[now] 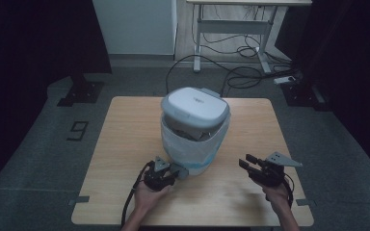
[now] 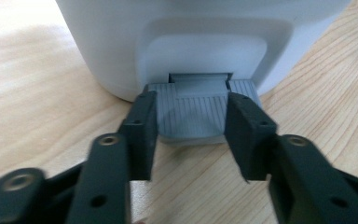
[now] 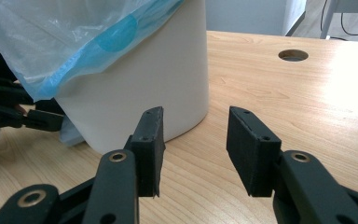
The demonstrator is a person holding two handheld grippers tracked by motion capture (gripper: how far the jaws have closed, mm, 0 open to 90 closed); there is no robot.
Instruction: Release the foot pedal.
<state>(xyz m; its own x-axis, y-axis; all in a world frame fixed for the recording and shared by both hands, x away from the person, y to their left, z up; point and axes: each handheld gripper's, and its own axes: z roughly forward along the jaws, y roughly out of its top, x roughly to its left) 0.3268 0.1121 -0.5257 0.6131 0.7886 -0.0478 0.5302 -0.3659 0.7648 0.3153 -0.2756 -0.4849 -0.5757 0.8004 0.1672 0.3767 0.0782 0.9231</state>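
Observation:
A white pedal bin (image 1: 192, 144) stands mid-table under a grey-white lid (image 1: 195, 105). Its clear bluish bag liner (image 1: 200, 144) is folded over the rim. The lid sits tilted, with a dark gap under its front edge. My left gripper (image 1: 176, 173) is open at the bin's base. In the left gripper view its jaws (image 2: 191, 126) sit over the two sides of the grey ribbed pedal (image 2: 193, 112). My right gripper (image 1: 245, 161) hangs open and empty to the right of the bin. In the right gripper view it (image 3: 193, 135) points at the bin's wall (image 3: 158, 79) and the bag (image 3: 74, 37).
The wooden table (image 1: 125, 144) has bare surface on both sides of the bin and a round cable hole (image 3: 292, 55) near its far edge. Beyond the table stand a white desk frame (image 1: 231, 29), loose cables (image 1: 241, 72) and a power strip (image 1: 286, 79) on the grey floor.

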